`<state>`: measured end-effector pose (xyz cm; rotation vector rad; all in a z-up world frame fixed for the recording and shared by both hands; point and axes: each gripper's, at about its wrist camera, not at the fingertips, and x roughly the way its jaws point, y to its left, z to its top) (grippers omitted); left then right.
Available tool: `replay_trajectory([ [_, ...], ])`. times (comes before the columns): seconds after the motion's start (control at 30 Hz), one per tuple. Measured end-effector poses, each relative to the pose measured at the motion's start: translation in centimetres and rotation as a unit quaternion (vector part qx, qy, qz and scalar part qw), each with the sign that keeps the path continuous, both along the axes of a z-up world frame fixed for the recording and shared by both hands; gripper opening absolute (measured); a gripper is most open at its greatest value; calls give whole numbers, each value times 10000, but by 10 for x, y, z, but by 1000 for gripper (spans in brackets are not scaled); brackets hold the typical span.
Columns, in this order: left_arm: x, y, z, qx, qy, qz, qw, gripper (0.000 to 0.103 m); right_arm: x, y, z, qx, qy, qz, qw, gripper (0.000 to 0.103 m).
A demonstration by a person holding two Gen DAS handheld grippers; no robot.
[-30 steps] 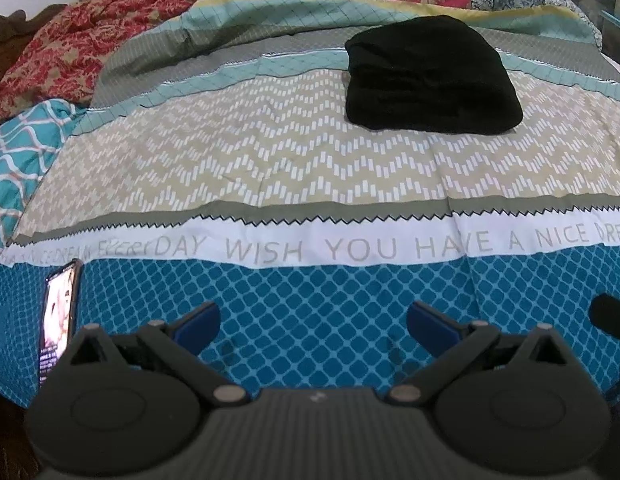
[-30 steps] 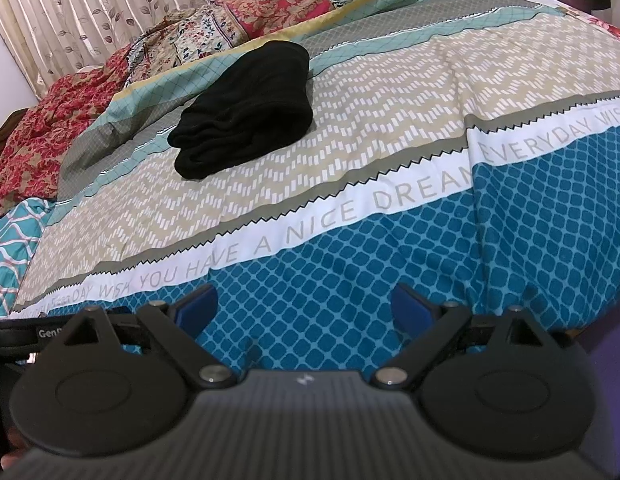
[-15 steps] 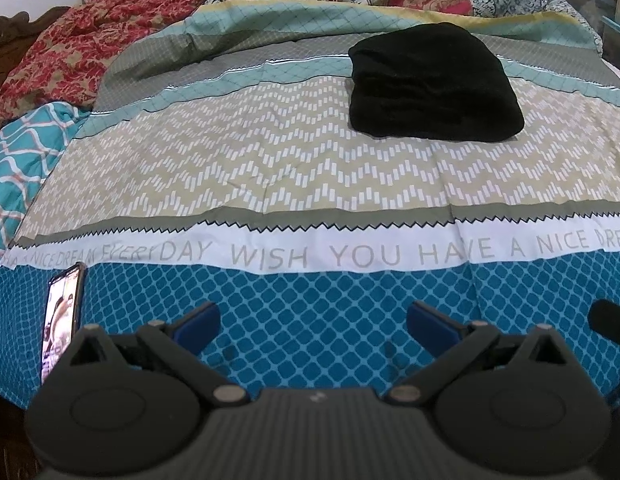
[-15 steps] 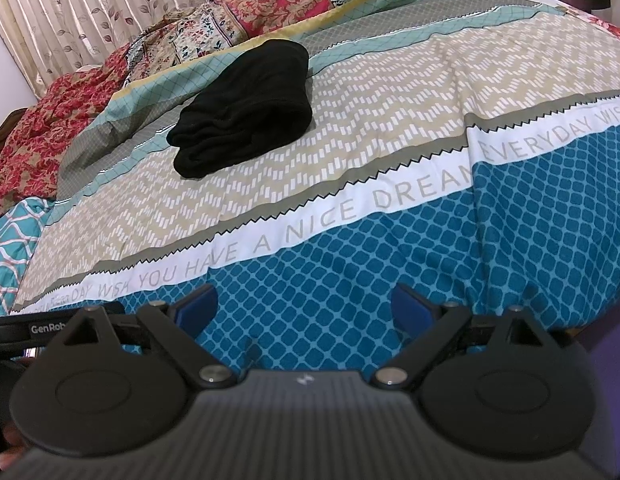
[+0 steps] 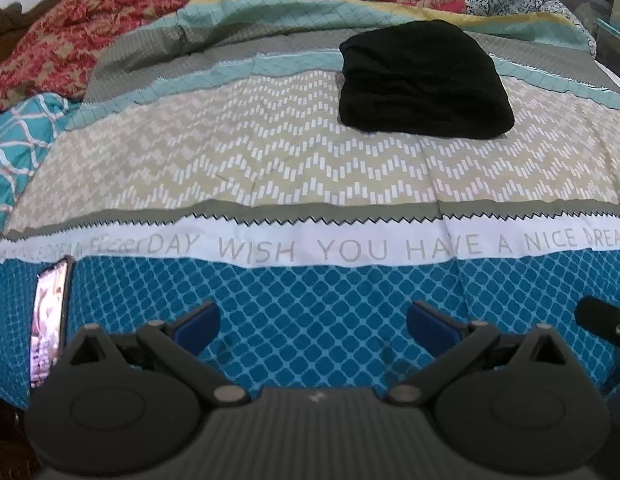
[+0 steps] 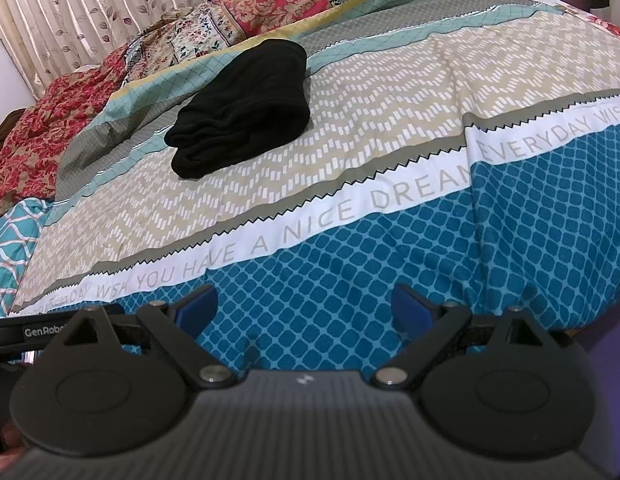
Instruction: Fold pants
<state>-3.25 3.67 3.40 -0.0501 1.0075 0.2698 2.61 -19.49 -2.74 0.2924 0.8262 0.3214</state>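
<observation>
Since the black pants (image 5: pixel 423 80) are soft and limp, pinch their near folded edge. Your left hand-held gripper (image 5: pixel 311 318) and right hand-held gripper (image 6: pixel 304 306) both gape empty.

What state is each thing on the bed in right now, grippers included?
black pants: folded into a compact bundle, lying on the bedspread, nothing touching them.
left gripper: open, empty, over the blue band near the bed edge.
right gripper: open, empty, also near the bed edge.
phone: screen lit, at the left edge of the bed.
bedspread: spread mostly flat, light creases.
</observation>
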Motion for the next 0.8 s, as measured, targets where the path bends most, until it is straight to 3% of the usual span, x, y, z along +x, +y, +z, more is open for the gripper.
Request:
replay_trajectory([
  [0.27,-1,-1,0,66,2,41,10000,103,0,-1,-1,7,26,-15,10000,95],
  [0.5,-4,-5,9,517,-308,19,9982,103,0,0,-1,18,56,-47,10000,95],
  [0.8,-5,-5,7,431,-268,-110,9986,103,-1,1,-2,16,75,-57,10000,95],
])
